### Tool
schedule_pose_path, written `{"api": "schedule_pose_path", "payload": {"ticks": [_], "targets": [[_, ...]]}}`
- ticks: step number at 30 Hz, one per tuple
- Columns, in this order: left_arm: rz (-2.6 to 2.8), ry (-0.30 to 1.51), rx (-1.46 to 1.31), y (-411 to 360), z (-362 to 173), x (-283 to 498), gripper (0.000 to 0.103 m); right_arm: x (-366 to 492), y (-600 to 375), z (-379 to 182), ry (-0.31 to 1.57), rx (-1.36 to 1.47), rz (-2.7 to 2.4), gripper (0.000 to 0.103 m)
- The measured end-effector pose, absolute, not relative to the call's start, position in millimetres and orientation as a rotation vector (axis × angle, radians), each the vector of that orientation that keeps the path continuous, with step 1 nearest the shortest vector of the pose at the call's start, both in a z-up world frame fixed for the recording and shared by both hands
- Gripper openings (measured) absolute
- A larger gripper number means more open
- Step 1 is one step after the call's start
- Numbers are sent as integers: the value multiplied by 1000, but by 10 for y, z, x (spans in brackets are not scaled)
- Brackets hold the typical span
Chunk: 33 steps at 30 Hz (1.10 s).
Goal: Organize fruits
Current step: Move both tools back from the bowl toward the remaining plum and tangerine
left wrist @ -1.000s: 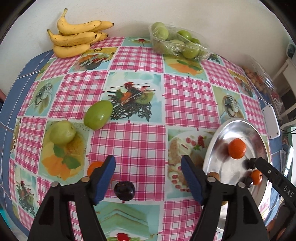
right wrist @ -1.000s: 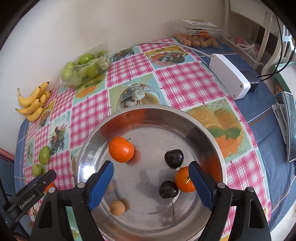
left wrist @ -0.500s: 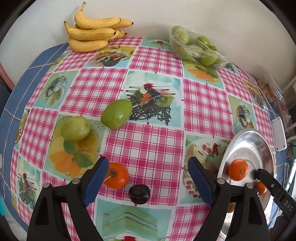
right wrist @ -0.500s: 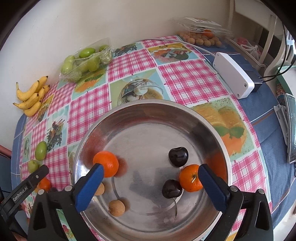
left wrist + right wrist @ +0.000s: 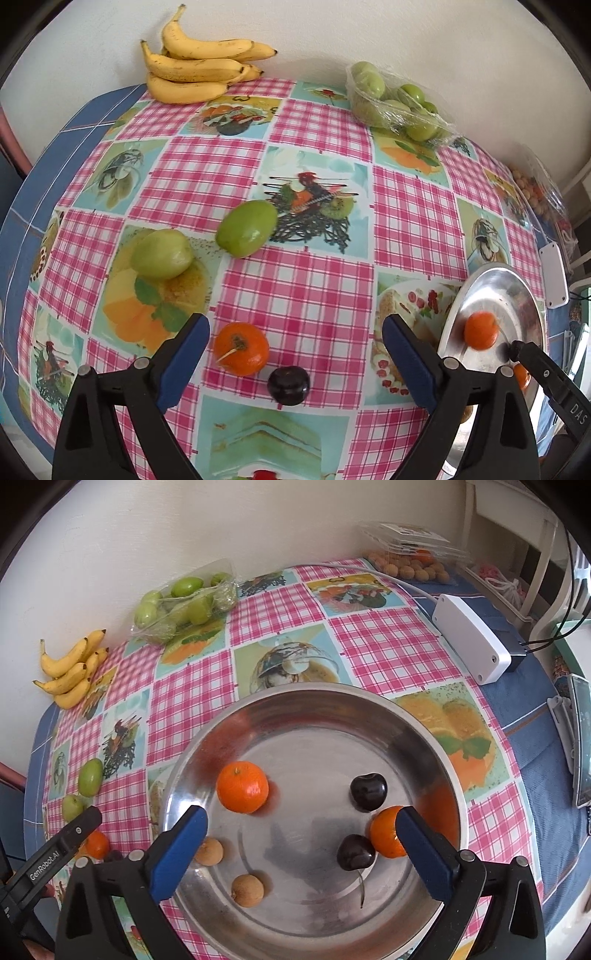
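Observation:
My left gripper [image 5: 295,326] hovers low over the checked tablecloth, its jaws opening. A tangerine [image 5: 242,349] and a dark cherry [image 5: 288,384] lie on the cloth between its fingers, untouched. Two green fruits [image 5: 246,228] [image 5: 161,253] lie further back. My right gripper [image 5: 301,816] stands open over the steel bowl [image 5: 314,692], gripping nothing. In the bowl lie two tangerines [image 5: 242,786] [image 5: 386,832], two cherries [image 5: 368,792] [image 5: 355,852] and two longans [image 5: 209,852] [image 5: 247,890].
Bananas [image 5: 199,70] and a wrapped tray of green fruits [image 5: 395,107] sit against the back wall. A pack of longans [image 5: 410,566], a white box [image 5: 471,637] with its cable and a phone [image 5: 581,738] lie right of the bowl.
Both grippers' jaws have spread wider. The left gripper has shifted left, so the tangerine now lies fully between its fingers. The left tangerine in the bowl has rolled a little.

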<state>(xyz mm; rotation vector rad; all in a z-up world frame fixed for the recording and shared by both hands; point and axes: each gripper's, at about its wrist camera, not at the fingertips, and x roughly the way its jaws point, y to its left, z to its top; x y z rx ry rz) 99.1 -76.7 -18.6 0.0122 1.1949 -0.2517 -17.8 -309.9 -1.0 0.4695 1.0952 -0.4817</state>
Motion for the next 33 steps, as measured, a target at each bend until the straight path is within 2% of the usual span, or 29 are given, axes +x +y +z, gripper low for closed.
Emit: {"api": "schedule_pose_path", "payload": {"ticks": [33], "targets": [[16, 1182, -156, 749, -146, 1034, 95, 327, -1630, 102, 1132, 334, -201, 103]]}}
